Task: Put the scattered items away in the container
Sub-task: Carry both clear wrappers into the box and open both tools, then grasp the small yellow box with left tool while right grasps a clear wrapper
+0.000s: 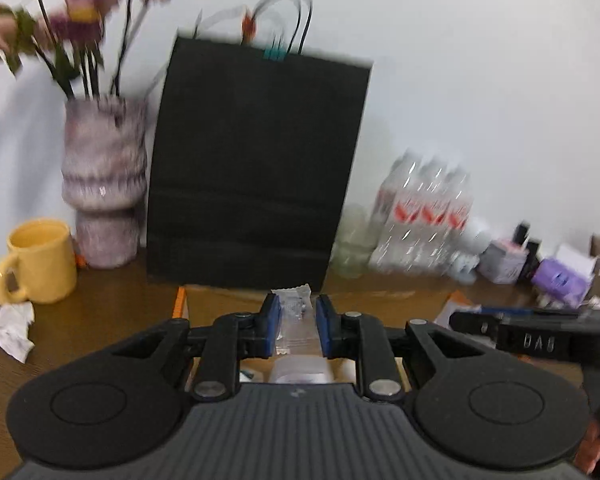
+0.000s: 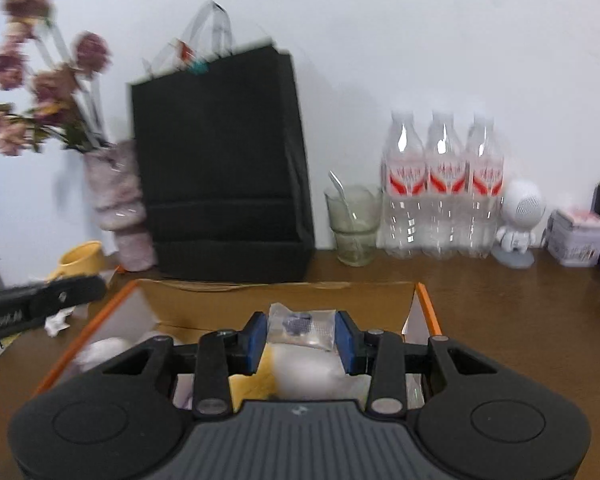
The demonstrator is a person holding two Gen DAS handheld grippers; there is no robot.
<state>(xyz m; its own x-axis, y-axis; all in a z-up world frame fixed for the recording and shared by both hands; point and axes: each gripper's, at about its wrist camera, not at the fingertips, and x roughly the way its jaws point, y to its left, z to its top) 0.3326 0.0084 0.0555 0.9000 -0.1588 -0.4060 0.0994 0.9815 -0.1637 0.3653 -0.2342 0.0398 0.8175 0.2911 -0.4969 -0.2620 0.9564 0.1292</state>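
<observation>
A cardboard box with orange edges (image 2: pixel 428 304) lies open on the brown table, with white and pale items inside; its edge also shows in the left wrist view (image 1: pixel 180 300). My left gripper (image 1: pixel 298 322) is shut on a clear plastic packet (image 1: pixel 296 312) over the box. My right gripper (image 2: pixel 301 330) is shut on a clear packet with a dark blue item (image 2: pixel 300 326), also over the box. The right gripper's arm crosses the left wrist view (image 1: pixel 540 340); the left one shows in the right wrist view (image 2: pixel 40 304).
A black paper bag (image 2: pixel 220 168) stands behind the box by a vase of pink flowers (image 1: pixel 104 184). A yellow mug (image 1: pixel 40 260) and crumpled paper (image 1: pixel 12 328) lie left. A glass (image 2: pixel 354 224), three water bottles (image 2: pixel 444 192), a white figurine (image 2: pixel 518 224) and small boxes (image 2: pixel 576 236) line the back right.
</observation>
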